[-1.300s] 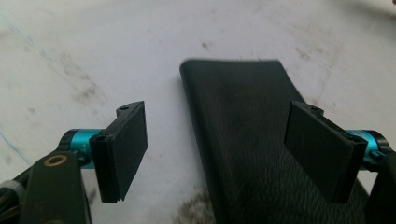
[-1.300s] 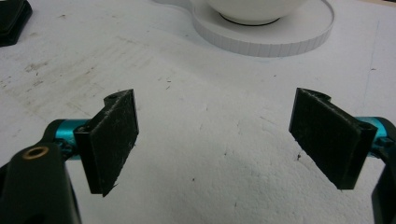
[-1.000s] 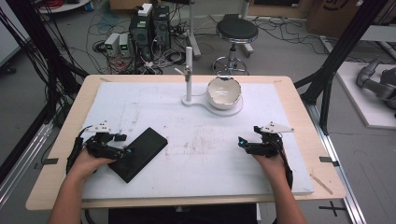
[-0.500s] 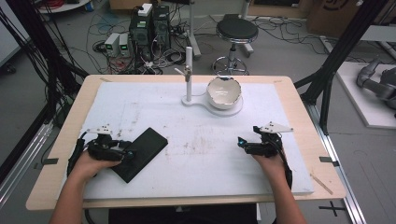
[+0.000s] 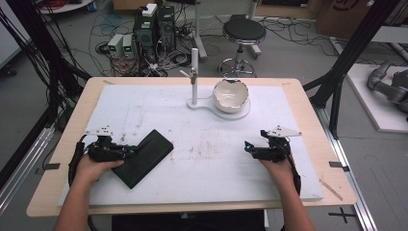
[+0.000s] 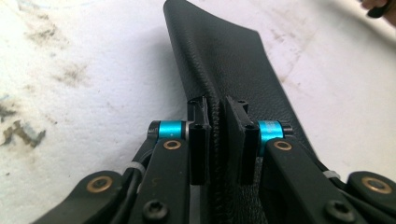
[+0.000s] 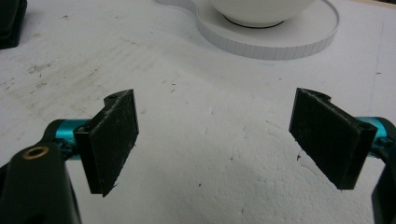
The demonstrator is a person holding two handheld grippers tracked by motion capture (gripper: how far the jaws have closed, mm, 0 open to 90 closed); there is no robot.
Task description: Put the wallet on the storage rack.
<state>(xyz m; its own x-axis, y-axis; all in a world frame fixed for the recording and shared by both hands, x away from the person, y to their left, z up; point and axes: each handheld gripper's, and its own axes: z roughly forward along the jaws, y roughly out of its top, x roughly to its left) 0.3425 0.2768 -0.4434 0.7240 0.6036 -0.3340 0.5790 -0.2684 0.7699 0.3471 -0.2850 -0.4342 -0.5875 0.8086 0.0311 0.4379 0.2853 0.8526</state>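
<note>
Black leather case (image 5: 143,157), one of it, lies flat on the white tabletop (image 5: 202,192), with its near stitched edge between the jaws of the left gripper (image 5: 126,151). In the left gripper view the same case (image 6: 224,60) runs away from the jaws, which have just been closing and now pinch its edge from both sides, the pads (image 6: 198,140) pressed against the leather. The right gripper (image 5: 249,147) rests well apart from the case, its two jaws spread wide with bare tabletop between them; in the right gripper view the pads (image 7: 112,140) hold nothing. Ahead of those open jaws stands one white bowl (image 5: 230,95) on one round white base (image 7: 299,39), with one upright white post (image 5: 194,77) beside the bowl.
</note>
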